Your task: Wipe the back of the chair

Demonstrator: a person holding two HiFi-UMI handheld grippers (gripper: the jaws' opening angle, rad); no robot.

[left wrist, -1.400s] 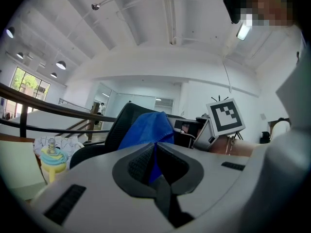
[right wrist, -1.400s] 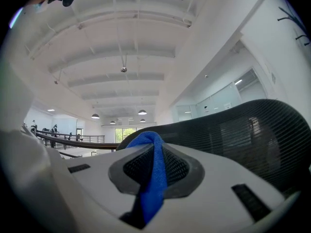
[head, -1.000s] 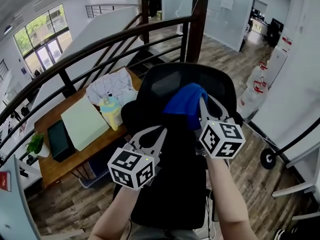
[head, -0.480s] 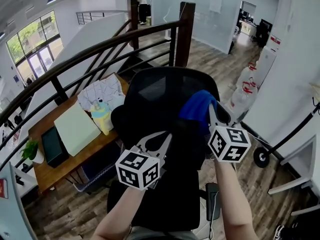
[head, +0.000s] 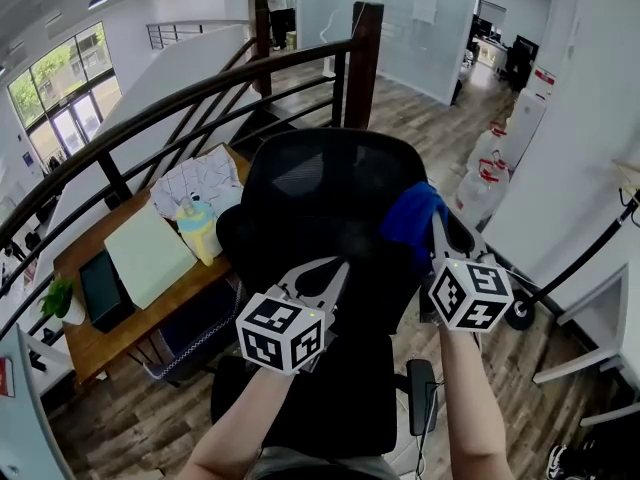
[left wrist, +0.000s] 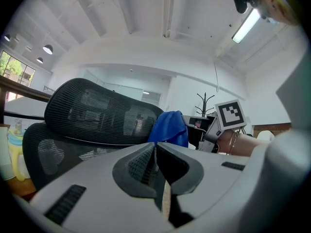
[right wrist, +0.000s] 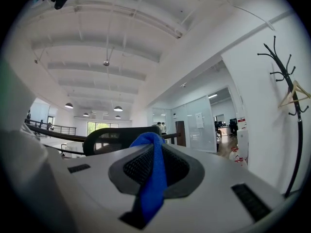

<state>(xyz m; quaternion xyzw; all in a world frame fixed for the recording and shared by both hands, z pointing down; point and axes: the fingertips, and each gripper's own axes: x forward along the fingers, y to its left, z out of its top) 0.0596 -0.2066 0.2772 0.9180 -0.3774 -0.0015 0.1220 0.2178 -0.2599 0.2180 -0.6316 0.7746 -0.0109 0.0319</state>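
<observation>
A black mesh office chair stands before me with its back toward me; the left gripper view shows its headrest and the right gripper view its top edge. My right gripper is shut on a blue cloth, held at the right edge of the chair back; the cloth hangs pinched between the jaws and also shows in the left gripper view. My left gripper is shut with nothing in it, in front of the lower chair back.
A dark curved railing runs behind the chair. Below it, a wooden desk carries a green pad, papers and a yellow bottle. Water jugs stand at the right. A coat rack is on the right wall.
My right gripper has carried the blue cloth rightward, from the upper middle of the chair back to its right edge. The left gripper has stayed shut in front of the lower back.
</observation>
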